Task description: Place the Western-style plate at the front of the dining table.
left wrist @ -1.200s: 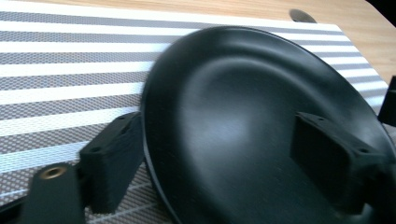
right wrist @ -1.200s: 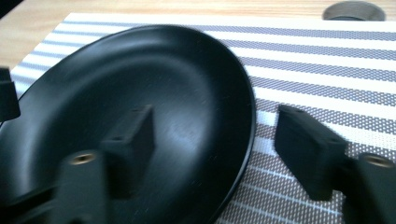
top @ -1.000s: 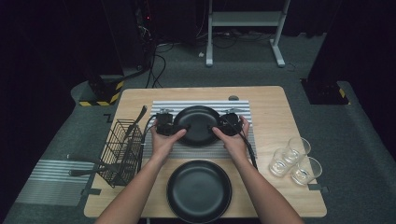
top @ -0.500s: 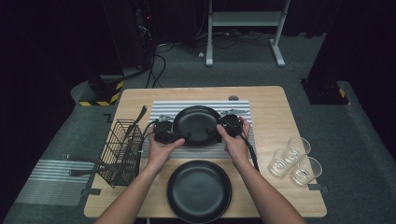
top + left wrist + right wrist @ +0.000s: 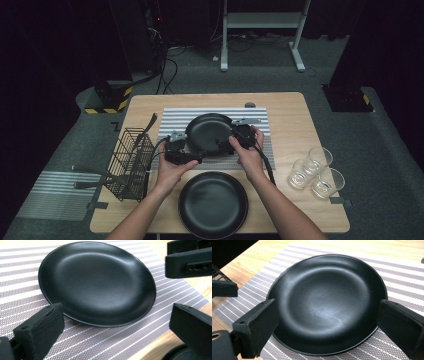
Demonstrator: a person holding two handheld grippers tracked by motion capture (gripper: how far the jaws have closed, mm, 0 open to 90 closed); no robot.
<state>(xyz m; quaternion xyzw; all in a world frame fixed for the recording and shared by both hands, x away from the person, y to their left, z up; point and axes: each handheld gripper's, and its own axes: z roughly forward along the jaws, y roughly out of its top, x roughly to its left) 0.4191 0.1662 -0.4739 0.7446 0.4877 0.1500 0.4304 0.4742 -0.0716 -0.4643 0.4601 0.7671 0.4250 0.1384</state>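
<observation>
- A black plate (image 5: 209, 134) lies flat on the striped mat (image 5: 252, 116) at the middle of the table (image 5: 295, 120), right way up.
- The left gripper (image 5: 186, 150) sits at the plate's near-left edge, just off the rim.
- In the left gripper view the plate (image 5: 96, 282) lies beyond the jaws, whose tips stand over bare mat (image 5: 82, 340); nothing is between them.
- Its jaws stand wide; they have just been opening, and no pad touches the plate.
- The left hand (image 5: 172, 170) grips the body of that gripper from behind, forearm coming in from the bottom edge.
- The right gripper (image 5: 226, 144) is at the plate's right edge, held by the right hand (image 5: 247, 155).
- In the right gripper view its jaws are spread wide, one on each side of the plate (image 5: 327, 302); the near rim lies between them.
- The pads sit just beside the rim; I cannot tell whether they touch it, and they do not look pressed against it.
- The left gripper's jaw tip (image 5: 223, 288) shows at the far left edge of that view.
- A second black plate (image 5: 213, 204) rests on the bare wood at the near edge, apart from the first one.
- A wire basket (image 5: 131, 162) stands at the left edge of the table, beside the mat.
- Three clear glasses (image 5: 315, 170) cluster at the near right corner, well apart from both plates.
- Each gripper's cable trails back toward the person.
</observation>
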